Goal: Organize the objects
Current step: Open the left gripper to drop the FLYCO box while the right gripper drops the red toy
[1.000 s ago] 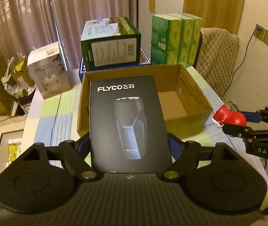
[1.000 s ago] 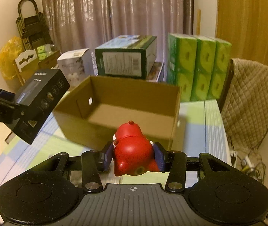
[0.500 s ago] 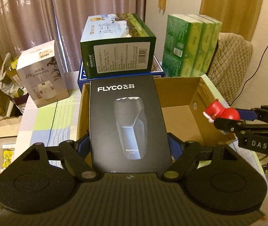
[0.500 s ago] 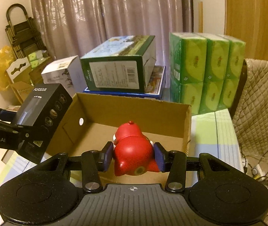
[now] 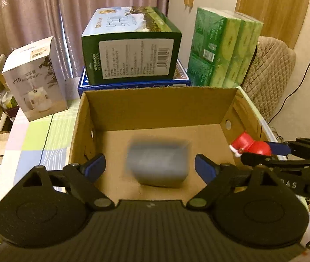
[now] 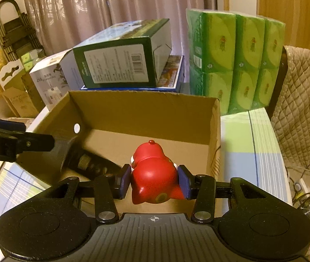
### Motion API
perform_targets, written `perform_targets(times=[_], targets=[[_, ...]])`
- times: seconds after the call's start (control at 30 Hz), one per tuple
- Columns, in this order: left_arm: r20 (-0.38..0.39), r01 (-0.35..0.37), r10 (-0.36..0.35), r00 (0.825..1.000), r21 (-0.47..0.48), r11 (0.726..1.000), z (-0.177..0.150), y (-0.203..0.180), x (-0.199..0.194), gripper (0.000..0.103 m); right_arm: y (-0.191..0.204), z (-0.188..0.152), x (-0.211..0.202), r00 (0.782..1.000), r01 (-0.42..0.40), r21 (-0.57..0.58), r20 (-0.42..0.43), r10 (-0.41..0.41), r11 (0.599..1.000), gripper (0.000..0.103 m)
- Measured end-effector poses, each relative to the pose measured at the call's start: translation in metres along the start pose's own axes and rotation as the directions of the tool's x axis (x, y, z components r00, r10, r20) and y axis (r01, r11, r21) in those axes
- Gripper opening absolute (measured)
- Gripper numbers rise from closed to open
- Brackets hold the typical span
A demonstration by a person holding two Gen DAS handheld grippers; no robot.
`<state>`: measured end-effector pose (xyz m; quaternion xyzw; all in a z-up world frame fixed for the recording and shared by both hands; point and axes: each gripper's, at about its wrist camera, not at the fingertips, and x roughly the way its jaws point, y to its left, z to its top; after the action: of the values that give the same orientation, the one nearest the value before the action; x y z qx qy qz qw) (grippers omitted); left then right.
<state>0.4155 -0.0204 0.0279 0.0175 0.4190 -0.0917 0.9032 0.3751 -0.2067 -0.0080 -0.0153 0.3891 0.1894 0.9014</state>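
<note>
— What is your left wrist view showing?
— My left claw (image 5: 149, 167) is gaping over the cardboard box (image 5: 159, 102); a blurred dark box (image 5: 158, 163) is lying inside.
— And the right?
— My right claw (image 6: 154, 181) is clamping the red toy (image 6: 155, 174) above the box's near edge.

Left claw (image 5: 150, 166) is gaping wide over the cardboard box (image 5: 159, 109), a blurred dark box (image 5: 158, 163) is lying inside; right claw (image 5: 255, 150) is gripping a red toy (image 5: 247, 145).

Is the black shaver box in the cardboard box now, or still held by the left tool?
In: the left tool is open, and the blurred shaver box is inside the cardboard box.
</note>
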Motion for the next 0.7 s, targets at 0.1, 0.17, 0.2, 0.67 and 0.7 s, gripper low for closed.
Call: perform_targets(times=[0.1, 0.17, 0.2, 0.67, 0.7], targets=[[-0.004, -0.009, 0.009, 1.0, 0.0, 1.0, -0.004, 0.003, -0.001, 0.086, -0.003, -0.002, 0.002, 1.0, 0.004, 0.01, -0.005, -0.004, 1.0, 0.043], [-0.003, -0.007, 0.007, 1.0, -0.004, 1.0, -0.005, 0.005, -0.003, 0.086, -0.004, -0.003, 0.003, 1.0, 0.003, 0.012, -0.008, -0.002, 1.0, 0.043], [-0.002, -0.012, 0.012, 1.0, -0.003, 1.0, -0.005, 0.006, -0.005, 0.086, -0.004, -0.003, 0.003, 1.0, 0.002, 0.013, -0.008, -0.002, 1.0, 0.043], [0.003, -0.018, 0.018, 1.0, -0.004, 1.0, -0.012, 0.007, -0.011, 0.088, 0.001, 0.001, 0.004, 1.0, -0.02, 0.017, 0.014, 0.02, 1.0, 0.043], [0.005, -0.019, 0.019, 1.0, -0.003, 1.0, -0.014, 0.007, -0.012, 0.091, 0.001, 0.002, 0.002, 0.999, -0.019, 0.02, 0.043, 0.018, 1.0, 0.051]])
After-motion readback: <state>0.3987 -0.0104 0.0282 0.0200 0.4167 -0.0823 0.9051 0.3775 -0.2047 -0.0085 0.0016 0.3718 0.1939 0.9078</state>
